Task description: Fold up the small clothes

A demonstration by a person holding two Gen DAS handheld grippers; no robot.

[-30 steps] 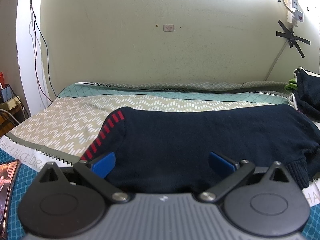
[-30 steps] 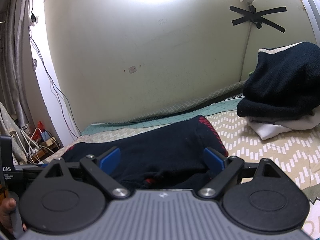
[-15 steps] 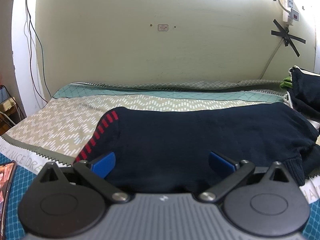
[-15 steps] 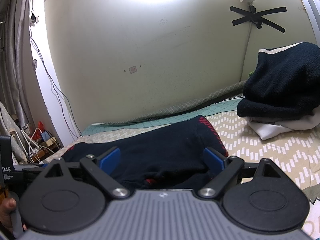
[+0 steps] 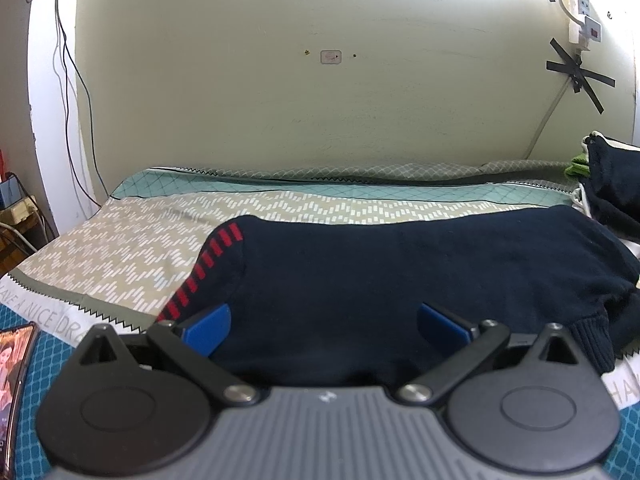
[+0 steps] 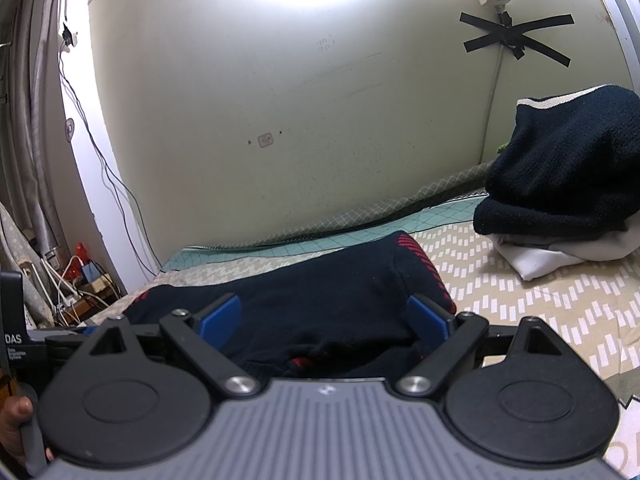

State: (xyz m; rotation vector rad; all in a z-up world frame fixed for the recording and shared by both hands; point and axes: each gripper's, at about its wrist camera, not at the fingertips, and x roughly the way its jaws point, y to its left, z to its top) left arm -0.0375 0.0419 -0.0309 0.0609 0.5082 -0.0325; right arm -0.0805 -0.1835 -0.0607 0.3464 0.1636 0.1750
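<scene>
A dark navy knit garment (image 5: 400,272) with red dashes along one edge lies flat across the patterned bed sheet (image 5: 132,248). My left gripper (image 5: 322,326) stands open, its blue pads straddling the garment's near edge without pinching it. In the right wrist view the same navy garment (image 6: 320,300) is bunched a little, red stripes at its right end. My right gripper (image 6: 324,318) is open too, with cloth lying between its blue pads.
A pile of folded clothes (image 6: 560,184), navy on white, sits at the right against the wall. A phone (image 5: 14,380) lies at the bed's near left. Cables and a power strip (image 6: 80,280) crowd the left beside the bed. A hand (image 6: 16,420) holds the other gripper.
The left view has shifted slightly sideways and back; the garment stays put. The right gripper has not moved.
</scene>
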